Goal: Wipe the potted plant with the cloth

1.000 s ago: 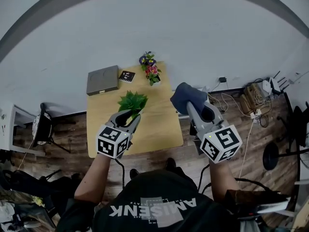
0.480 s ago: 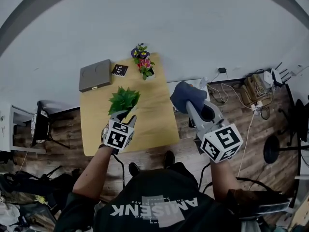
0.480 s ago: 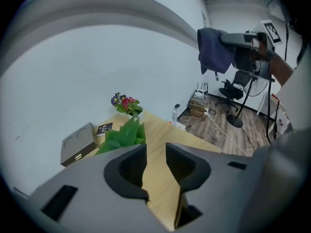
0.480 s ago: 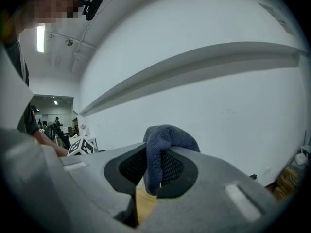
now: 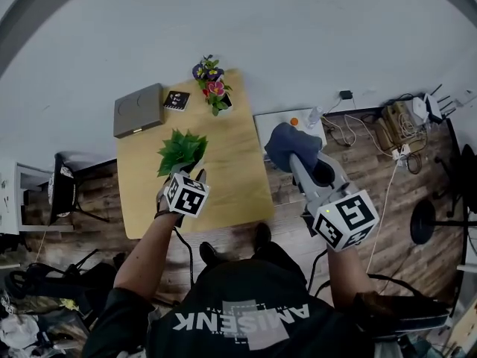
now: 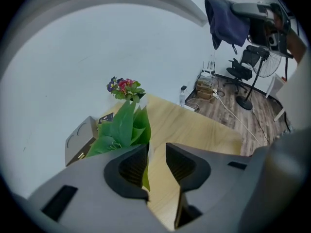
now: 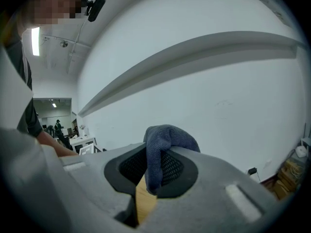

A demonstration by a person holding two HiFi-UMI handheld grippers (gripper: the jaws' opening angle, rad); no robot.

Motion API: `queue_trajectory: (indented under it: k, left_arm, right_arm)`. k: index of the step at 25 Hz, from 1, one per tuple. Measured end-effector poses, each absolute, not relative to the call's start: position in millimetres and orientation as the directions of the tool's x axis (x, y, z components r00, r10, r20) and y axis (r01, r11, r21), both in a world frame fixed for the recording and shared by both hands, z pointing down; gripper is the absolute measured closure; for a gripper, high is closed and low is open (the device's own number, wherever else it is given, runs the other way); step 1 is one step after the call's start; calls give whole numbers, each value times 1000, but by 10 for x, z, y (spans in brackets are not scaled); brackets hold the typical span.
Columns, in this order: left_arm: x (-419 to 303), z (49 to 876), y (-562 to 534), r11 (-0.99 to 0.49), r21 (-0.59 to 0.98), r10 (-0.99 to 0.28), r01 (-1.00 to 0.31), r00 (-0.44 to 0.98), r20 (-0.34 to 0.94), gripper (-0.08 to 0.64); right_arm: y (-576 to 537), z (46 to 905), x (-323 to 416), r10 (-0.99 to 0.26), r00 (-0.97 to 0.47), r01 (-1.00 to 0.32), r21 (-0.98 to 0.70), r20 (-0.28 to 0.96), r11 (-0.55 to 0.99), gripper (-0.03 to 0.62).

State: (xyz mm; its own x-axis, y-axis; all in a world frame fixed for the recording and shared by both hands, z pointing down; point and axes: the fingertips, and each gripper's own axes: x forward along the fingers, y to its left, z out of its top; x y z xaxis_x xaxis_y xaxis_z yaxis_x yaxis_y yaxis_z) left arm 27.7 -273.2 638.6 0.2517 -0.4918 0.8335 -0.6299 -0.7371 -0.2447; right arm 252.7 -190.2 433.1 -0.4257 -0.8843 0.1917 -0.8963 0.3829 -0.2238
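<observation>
A green leafy potted plant (image 5: pixel 181 151) stands on the left half of the wooden table (image 5: pixel 231 170); its pot is hidden. My left gripper (image 5: pixel 187 172) points steeply down just in front of it. Its jaws have just been opening and stand apart, with one leaf (image 6: pixel 145 177) hanging in the gap and the other leaves (image 6: pixel 121 130) beyond the left jaw. My right gripper (image 5: pixel 296 160) hovers off the table's right edge, shut on a dark blue cloth (image 5: pixel 285 143). The cloth (image 7: pixel 167 136) bunches up over the pads. The left gripper view shows the cloth (image 6: pixel 226 19) high at the right.
At the table's far end are a grey box (image 5: pixel 139 110), a small black card (image 5: pixel 176 101) and a pot of coloured flowers (image 5: pixel 211 88). A white box (image 5: pixel 287 121) and cables lie on the floor at the right. A chair (image 5: pixel 63 192) stands left of the table.
My left gripper has sunk toward the plant and tipped more steeply downward. My right gripper has dropped a little with the cloth still in it.
</observation>
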Motion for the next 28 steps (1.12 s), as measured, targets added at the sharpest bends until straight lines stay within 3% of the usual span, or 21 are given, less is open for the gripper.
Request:
queue_trajectory:
  k: [14,28]
  left_arm:
    - [286,6705,-2942,-752,-275,-443,-600,150,884,439]
    - [211,6844,-3044,-767,-337,-445,-545,75,892,517]
  right_arm:
    - [-2038,4674,2713,-868,-446,-880,-286,220,380,555]
    - [-2060,4778,2762,-865,-450,-876,-300,222,379,555]
